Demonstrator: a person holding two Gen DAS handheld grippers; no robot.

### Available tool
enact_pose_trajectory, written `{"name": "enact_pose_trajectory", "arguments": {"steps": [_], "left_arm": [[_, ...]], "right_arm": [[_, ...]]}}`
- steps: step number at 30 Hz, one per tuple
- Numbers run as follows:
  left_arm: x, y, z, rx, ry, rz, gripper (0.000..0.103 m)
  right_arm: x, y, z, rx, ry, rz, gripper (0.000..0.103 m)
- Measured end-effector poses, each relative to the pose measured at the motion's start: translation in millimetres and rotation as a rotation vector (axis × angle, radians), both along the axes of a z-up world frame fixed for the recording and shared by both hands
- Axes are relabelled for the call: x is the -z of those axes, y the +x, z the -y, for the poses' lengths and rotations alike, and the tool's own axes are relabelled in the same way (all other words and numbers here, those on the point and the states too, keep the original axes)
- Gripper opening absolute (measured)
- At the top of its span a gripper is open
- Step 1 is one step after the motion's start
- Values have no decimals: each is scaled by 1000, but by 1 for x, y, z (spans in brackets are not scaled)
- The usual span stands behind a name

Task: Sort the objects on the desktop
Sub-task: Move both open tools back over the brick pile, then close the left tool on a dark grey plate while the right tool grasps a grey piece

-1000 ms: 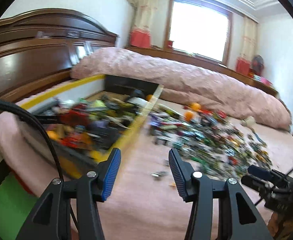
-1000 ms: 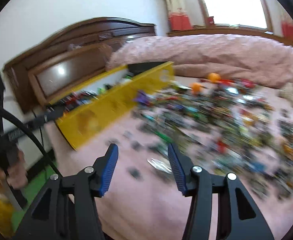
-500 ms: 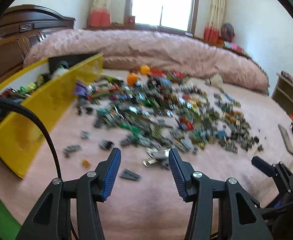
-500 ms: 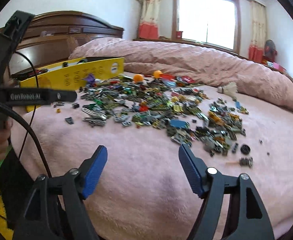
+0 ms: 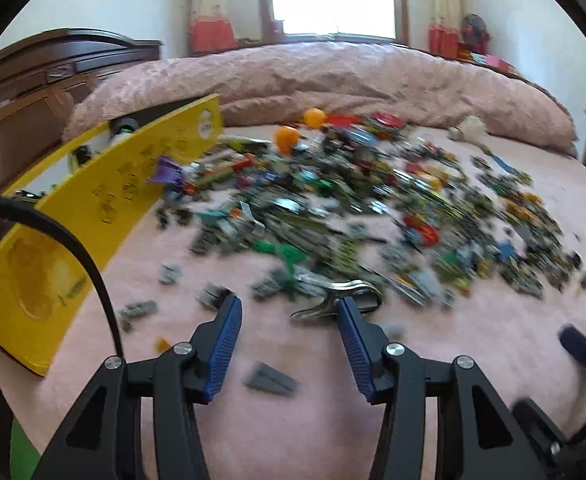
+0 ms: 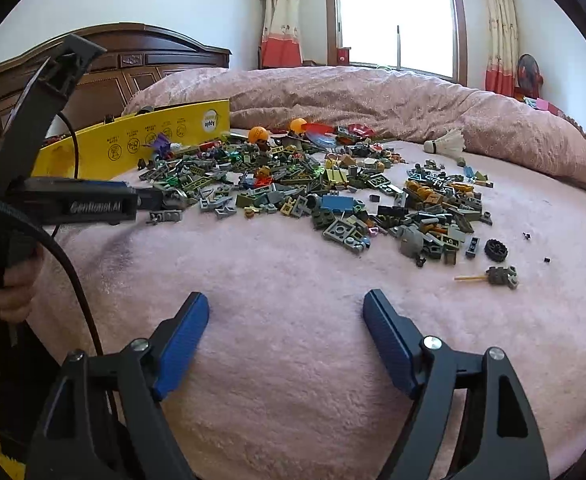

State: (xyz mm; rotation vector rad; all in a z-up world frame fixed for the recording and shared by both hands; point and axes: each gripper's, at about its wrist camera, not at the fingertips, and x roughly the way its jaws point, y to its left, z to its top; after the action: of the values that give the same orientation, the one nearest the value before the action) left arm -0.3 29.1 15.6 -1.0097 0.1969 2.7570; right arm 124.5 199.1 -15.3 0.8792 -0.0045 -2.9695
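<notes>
A pink bed (image 6: 293,360) carries everything. A yellow box (image 6: 141,144) stands along its left side, beside a wide pile of small building bricks (image 6: 333,196) (two orange balls (image 6: 259,134) sit at its far edge). The left claw (image 5: 289,320) hangs apart over the pile's near edge, a metal clip (image 5: 341,296) just ahead of it, nothing gripped. The right claw (image 6: 287,312) is opening over bare blanket, nothing between its fingers.

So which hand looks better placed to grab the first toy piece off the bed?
Probably the left. Its tool hangs at the pile's near edge, with a grey wedge piece between its open tips. The right tool, opening, has only bare pink blanket ahead.
</notes>
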Motion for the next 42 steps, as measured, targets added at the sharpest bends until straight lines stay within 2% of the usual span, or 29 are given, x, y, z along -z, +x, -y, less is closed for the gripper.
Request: {"name": "enact_pose_trajectory", "arguments": {"steps": [4,7,12,14,18,22,31,32,34,42], "left_arm": [[-6,-13,22,-65,61,30,51],[-8,-6,36,-56,111,49,51],[3,23,35,54,-5,33,51],[10,32,31,91,-25,17,51],[15,37,26,118,-29,14,51],[13,37,27,140,17,13,51],[18,32,23,150,16,-13,51],[18,32,23,149,18,-13,50],[18,33,21,136,-1,-20,27],[18,39,20,133,-11,-32,28]], "right_arm": [[1,0,-1,0,-3,-6,83],[2,-1,-1,0,-4,-8,84],[4,0,-1,4,-9,-15,85],[4,-1,1,6,-4,-17,87],[5,-1,3,13,9,-23,88],[6,-1,3,16,11,-29,89],[8,-1,3,28,11,-42,95],[8,-2,3,30,10,-44,96],[8,-3,2,34,9,-46,97],[8,-3,1,45,9,-58,100]]}}
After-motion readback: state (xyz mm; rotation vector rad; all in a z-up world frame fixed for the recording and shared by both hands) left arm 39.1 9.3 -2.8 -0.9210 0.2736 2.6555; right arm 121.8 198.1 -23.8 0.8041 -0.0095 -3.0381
